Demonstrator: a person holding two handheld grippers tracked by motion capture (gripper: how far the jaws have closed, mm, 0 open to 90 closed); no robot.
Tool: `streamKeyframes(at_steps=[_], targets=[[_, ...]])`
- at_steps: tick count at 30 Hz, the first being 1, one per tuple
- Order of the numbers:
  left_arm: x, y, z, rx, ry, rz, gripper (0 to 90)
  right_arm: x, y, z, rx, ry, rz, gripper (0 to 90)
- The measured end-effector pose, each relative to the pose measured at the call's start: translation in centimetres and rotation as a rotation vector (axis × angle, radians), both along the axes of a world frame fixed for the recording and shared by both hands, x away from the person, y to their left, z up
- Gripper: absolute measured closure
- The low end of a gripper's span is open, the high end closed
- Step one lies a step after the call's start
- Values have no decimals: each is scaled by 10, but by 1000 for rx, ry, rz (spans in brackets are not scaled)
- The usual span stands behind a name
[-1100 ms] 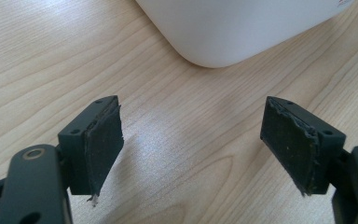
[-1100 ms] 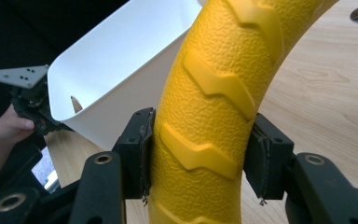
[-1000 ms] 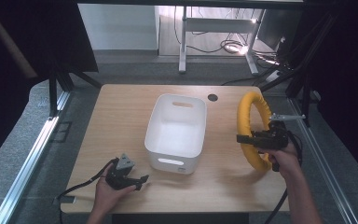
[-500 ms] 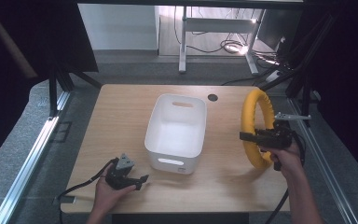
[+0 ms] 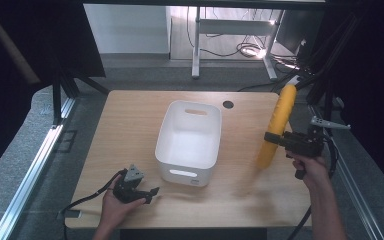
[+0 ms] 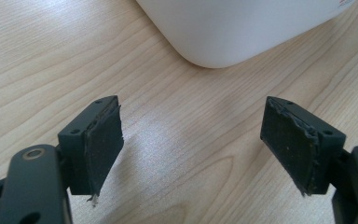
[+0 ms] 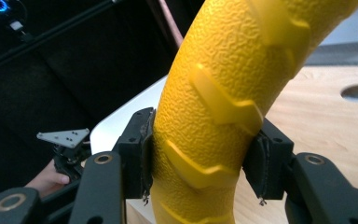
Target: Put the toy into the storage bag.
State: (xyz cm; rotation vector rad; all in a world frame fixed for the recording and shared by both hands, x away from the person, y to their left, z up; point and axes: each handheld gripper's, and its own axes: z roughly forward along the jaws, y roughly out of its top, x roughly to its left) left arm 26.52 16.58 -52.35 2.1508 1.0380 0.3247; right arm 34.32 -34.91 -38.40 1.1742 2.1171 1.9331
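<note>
A yellow ribbed ring (image 5: pixel 280 120) stands edge-on over the table's right side, tilted, with its lower end close to the wood. My right gripper (image 5: pixel 272 137) is shut on its lower part. In the right gripper view both pads press the yellow ring (image 7: pixel 223 84) from either side, so the right gripper (image 7: pixel 203 154) holds it firmly. A white bin (image 5: pixel 185 172) with nothing inside sits in the middle of the table. My left gripper (image 5: pixel 152 192) rests on the wood near the front left. The left gripper (image 6: pixel 193 144) is open with only bare wood between its pads, just short of the bin's corner (image 6: pixel 242 28).
The wooden table (image 5: pixel 130 125) has a round cable hole (image 5: pixel 228 104) behind the bin. Black frame posts stand beside the table's left and right edges. Beyond the far edge a desk leg and cables stand on the floor.
The yellow ring has turned in my right gripper from facing the camera to edge-on, and the right hand has shifted slightly right. The left gripper has stayed put.
</note>
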Motion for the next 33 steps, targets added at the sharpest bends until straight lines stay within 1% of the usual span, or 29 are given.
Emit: streamKeyframes(at_steps=[2,6,7,9,10,17,18,19,21,22,23,24,25,26,27,29,31,32,33], targets=[[0,0,0,-4,0,3,211,0,4,2,5,-16,-3,496],[0,0,0,-5,-1,3,211,0,10,6,8,-27,-11,496],[0,0,0,-5,-1,4,211,-1,12,7,11,-34,-19,496],[0,0,0,-5,-1,4,211,-1,13,8,12,-34,-23,495],[0,0,0,-4,-1,3,211,-1,18,9,5,-54,-44,495],[0,-1,-1,-3,0,3,211,-1,27,12,8,-80,-71,494],[0,-1,-1,-3,0,3,211,-2,32,13,0,-97,-93,494],[0,-1,-1,-3,0,2,211,-2,33,13,-4,-98,-97,494],[0,-1,-1,-1,1,2,211,-4,40,15,-12,-125,-126,494],[0,-1,-1,-2,1,2,211,-5,42,15,-13,-131,-135,494],[0,-1,-1,-2,0,2,211,-5,45,16,-19,-149,-145,494],[0,0,-1,0,0,1,211,-6,49,17,-17,-158,-159,494],[0,0,-1,0,0,1,211,-7,51,17,-19,-173,-164,494],[0,0,0,3,0,0,211,-7,51,17,-19,-173,-164,494],[0,0,0,2,0,0,211,-8,59,17,-9,-197,-180,493],[0,0,0,-1,0,1,211,-8,65,17,-1,-221,-193,493],[0,0,0,-1,-1,2,211,-9,69,17,6,-227,-200,493],[0,0,-1,0,-1,2,211,-9,76,17,19,-247,-214,494],[0,0,-1,0,-1,2,211,-9,76,17,19,-247,-214,494]])
